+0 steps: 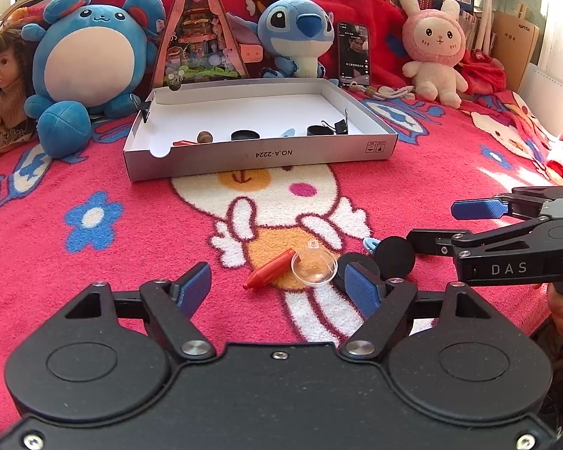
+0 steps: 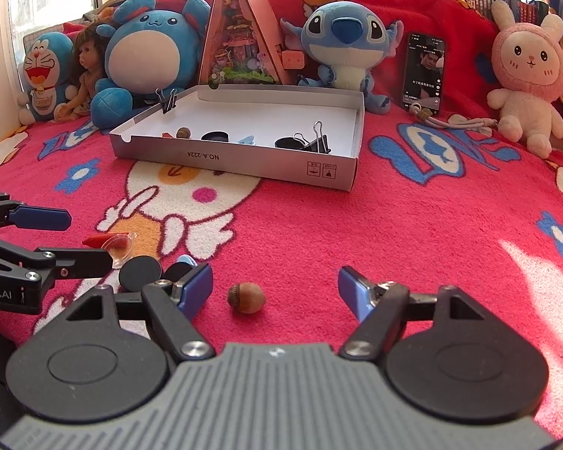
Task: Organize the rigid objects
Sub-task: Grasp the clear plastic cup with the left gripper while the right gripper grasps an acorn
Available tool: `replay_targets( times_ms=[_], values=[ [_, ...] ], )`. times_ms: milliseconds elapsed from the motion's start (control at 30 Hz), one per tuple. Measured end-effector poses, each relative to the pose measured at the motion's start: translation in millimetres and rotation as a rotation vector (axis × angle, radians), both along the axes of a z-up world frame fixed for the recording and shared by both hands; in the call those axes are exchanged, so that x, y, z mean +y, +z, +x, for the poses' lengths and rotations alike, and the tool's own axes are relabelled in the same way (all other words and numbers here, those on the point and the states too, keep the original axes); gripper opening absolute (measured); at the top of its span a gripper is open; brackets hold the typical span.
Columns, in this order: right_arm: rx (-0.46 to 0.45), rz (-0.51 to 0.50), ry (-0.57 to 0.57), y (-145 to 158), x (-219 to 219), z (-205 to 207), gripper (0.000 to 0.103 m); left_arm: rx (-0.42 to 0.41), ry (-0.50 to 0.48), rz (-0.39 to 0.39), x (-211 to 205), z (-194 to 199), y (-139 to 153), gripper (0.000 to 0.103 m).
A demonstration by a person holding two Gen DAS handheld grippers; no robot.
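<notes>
On the red blanket, my left gripper [image 1: 277, 285] stands open around a red crayon-shaped piece [image 1: 270, 273] and a clear plastic dome [image 1: 313, 268]; its pads touch neither. Two black discs [image 1: 394, 257] and a small blue clip [image 1: 371, 243] lie just right of them. My right gripper [image 2: 276, 292] is open, with a brown acorn [image 2: 246, 297] lying loose between its fingers, nearer the left one. It also shows in the left wrist view, as the right gripper [image 1: 454, 225] at the right edge. The white cardboard box [image 1: 259, 153] beyond holds an acorn, black discs, a blue piece and binder clips.
Behind the box [image 2: 244, 159] stand a blue round plush [image 1: 86, 60], a Stitch plush [image 1: 296, 33], a pink rabbit plush [image 1: 435, 48], a doll [image 1: 3, 86], a triangular toy house [image 1: 199, 33] and a propped phone [image 1: 353, 54]. A corded strap [image 2: 458, 123] lies by the phone.
</notes>
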State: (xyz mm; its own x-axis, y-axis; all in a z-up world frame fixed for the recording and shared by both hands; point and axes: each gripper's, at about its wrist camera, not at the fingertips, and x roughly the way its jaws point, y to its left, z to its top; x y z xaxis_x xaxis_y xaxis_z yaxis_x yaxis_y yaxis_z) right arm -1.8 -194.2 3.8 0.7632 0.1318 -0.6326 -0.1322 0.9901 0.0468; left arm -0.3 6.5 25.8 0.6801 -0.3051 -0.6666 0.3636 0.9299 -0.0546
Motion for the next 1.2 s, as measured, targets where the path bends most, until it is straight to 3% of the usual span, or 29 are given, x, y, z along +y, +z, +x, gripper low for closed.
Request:
replay_targets(
  times_ms=[167,233,400,500,667,833,1200],
  values=[
    [0.012,0.000,-0.009,-4,-1,-3,0.083,0.005,0.014,0.001,4,-2,0,0.067],
    [0.015,-0.004,-0.011,-5,0,-5,0.083,0.005,0.024,0.006,6,-2,1,0.056],
    [0.036,0.021,-0.007,-10,1,-7,0.081,0.059,0.031,0.007,6,5,-4,0.042],
    [0.020,-0.002,0.000,-10,6,-9,0.073,0.063,0.008,-0.025,3,2,-1,0.042],
    [0.011,-0.013,0.019,-10,11,-10,0.065,0.022,-0.045,-0.012,-9,-3,4,0.042],
    [0.006,-0.004,0.013,-11,13,-9,0.053,0.043,-0.025,-0.026,-14,5,-4,0.032],
    [-0.006,0.011,0.020,-11,15,-12,0.039,0.008,-0.004,-0.043,-19,14,-6,0.027]
  ],
)
